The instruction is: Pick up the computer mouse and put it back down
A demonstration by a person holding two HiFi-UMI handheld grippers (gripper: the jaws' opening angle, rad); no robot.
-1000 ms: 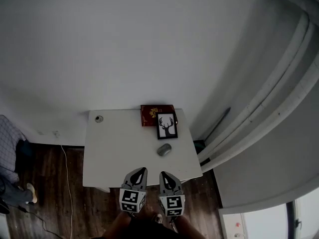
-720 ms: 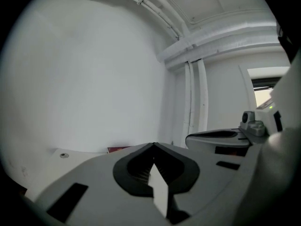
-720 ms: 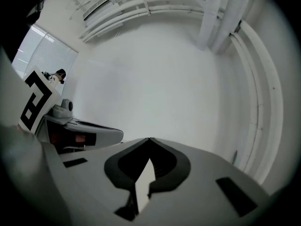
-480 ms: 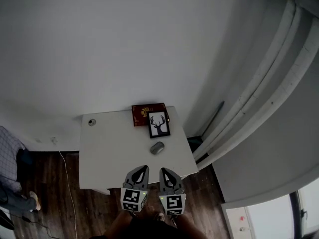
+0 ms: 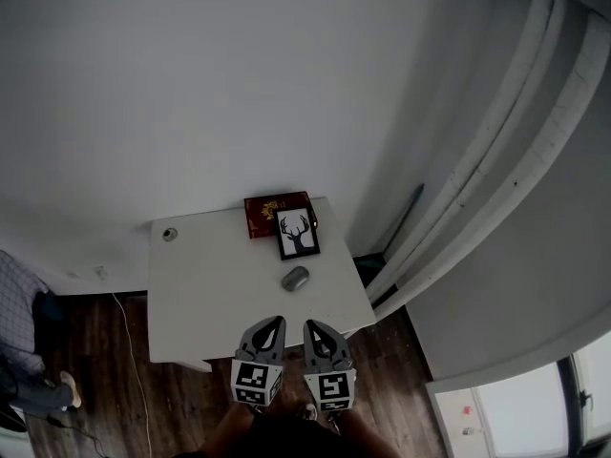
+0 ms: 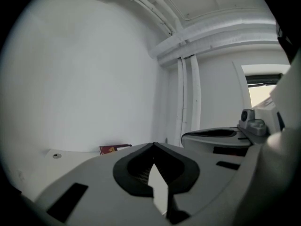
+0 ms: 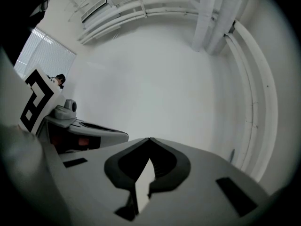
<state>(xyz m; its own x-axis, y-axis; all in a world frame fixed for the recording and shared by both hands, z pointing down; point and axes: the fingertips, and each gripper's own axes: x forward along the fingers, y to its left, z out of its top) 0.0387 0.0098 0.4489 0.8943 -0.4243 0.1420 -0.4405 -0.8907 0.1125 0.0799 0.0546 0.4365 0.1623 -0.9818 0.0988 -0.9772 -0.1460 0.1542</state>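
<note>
A grey computer mouse (image 5: 295, 278) lies on the white table (image 5: 210, 294), right of the middle, just in front of a framed deer picture (image 5: 298, 233). Both grippers hover side by side at the table's near edge, well short of the mouse. My left gripper (image 5: 275, 322) is shut with nothing in it, and its own view shows the jaw tips meeting (image 6: 153, 145). My right gripper (image 5: 309, 324) is shut and empty too, its tips touching (image 7: 149, 139). The mouse is hidden in both gripper views.
A dark red book (image 5: 277, 214) lies at the table's back edge behind the picture, also visible as a red book (image 6: 114, 149) in the left gripper view. A small round cap (image 5: 169, 234) sits at the back left corner. White pipes (image 5: 496, 151) run along the right wall. Dark wood floor (image 5: 86, 370) surrounds the table.
The table and its objects have shifted up and left in the head view. Both grippers stay shut and side by side near the front edge.
</note>
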